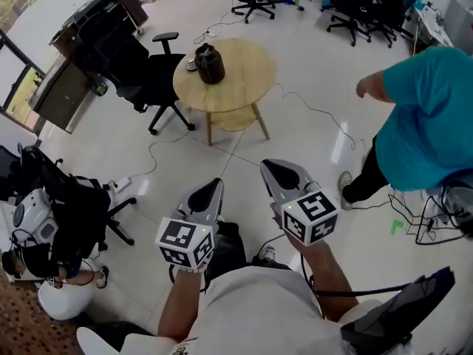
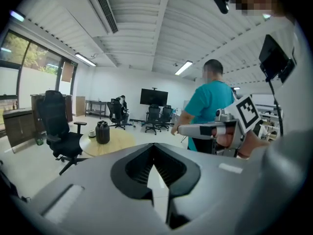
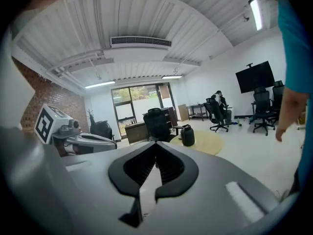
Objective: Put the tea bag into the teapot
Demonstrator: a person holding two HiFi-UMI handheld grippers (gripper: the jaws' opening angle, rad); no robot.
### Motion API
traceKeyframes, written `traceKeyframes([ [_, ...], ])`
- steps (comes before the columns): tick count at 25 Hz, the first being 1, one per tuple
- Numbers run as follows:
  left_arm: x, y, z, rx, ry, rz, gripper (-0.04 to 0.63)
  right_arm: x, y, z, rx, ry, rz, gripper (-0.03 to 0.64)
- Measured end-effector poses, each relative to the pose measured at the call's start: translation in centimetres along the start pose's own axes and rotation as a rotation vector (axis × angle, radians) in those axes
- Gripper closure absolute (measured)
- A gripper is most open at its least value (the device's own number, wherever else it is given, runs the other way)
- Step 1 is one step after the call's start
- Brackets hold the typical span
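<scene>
Teapot (image 1: pixel 209 63) sits well ahead of the closed, empty left gripper (image 1: pixel 214 186) and right gripper (image 1: pixel 270 167).

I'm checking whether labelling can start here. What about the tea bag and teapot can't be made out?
- Tea bag: seen in no view; too small at this distance, if it lies on the round table.
- Teapot opening: head view, too dark and small to tell lid on or off.
- Pale item beside it: head view, too small to name.
</scene>
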State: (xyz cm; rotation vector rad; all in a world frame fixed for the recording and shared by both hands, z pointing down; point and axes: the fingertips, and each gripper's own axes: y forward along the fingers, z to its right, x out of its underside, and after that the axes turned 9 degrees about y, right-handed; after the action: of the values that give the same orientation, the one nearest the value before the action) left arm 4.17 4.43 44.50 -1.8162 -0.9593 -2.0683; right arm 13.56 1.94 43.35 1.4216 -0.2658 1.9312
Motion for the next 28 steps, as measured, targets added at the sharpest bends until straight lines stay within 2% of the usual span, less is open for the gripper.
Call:
traceKeyframes([
  [5, 2.3, -4.3, 1.4, -0.045, -0.003, -0.035, 0.583, 1.6, -0.2, -2.9, -0.052, 0.013, -0.007, 0.628],
  [12, 4.2, -8.4, 1.9, -0.036, -0.026, -0.044, 0.583, 1.9, -0.7, -6.6, -0.051, 0.005, 0.014, 0.629],
  [19, 5.1, -12.2, -0.2, -0.016, -0.037, -0.014, 0.583, 3.9, -1.9, -11.3, 0.018, 0.004, 0.013, 0.629],
  [28, 5.3, -16.9, -2.1, 0.046, -0.027, 0.055, 0.583, 6.9, -4.0, -16.0, 0.145, 0.009, 0.025, 0.629],
])
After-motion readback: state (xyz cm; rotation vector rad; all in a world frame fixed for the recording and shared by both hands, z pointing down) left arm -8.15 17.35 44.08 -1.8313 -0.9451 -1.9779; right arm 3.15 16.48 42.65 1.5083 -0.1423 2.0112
